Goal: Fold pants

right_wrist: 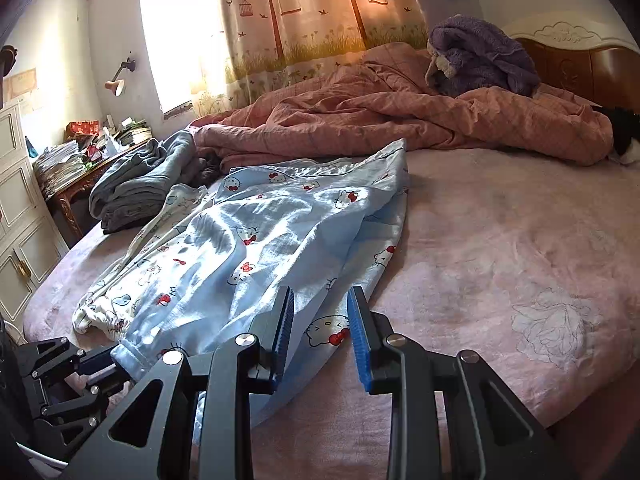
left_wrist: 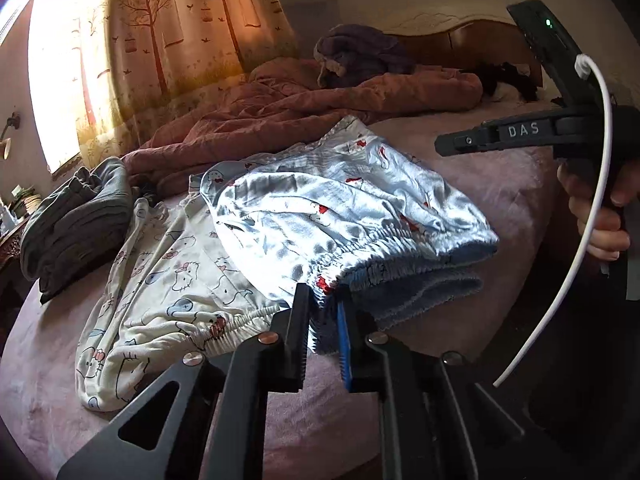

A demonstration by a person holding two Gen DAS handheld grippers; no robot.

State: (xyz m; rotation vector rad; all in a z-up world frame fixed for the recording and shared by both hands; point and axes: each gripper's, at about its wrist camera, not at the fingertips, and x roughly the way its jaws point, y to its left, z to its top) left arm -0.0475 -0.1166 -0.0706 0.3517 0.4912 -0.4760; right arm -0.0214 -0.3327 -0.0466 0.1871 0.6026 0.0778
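Light blue cartoon-print pants (right_wrist: 256,248) lie on a pink bed sheet (right_wrist: 500,248), waistband at the near edge of the bed and legs running away toward the rumpled pink quilt (right_wrist: 400,120). Their long axis runs from the near left to the far right in the right wrist view, and the far leg ends reach almost to the quilt. In the left wrist view the pants (left_wrist: 340,208) are bunched and foreshortened, so the legs cannot be followed; only the gathered elastic waistband is sharp.

The left gripper (left_wrist: 324,300) is clamped on a corner of that waistband, the fabric pinched between its black and blue pads. The right gripper (right_wrist: 320,332) sits at the waist end nearer the right side, its jaws standing apart with a fold of the printed cloth between them; whether the pads actually press on the cloth is hard to make out, and a clear gap shows on both sides.

A white cartoon-print garment (left_wrist: 168,272) lies partly under the blue pants, its full outline hidden. A folded grey garment (right_wrist: 140,184) sits beside it at the bed's left edge. A purple blanket (right_wrist: 480,56) is heaped near the wooden headboard (right_wrist: 580,64). In the left wrist view a hand (left_wrist: 596,216) at the right edge is cut off by the frame, wrapped around a black handle with a white cable (left_wrist: 580,240).
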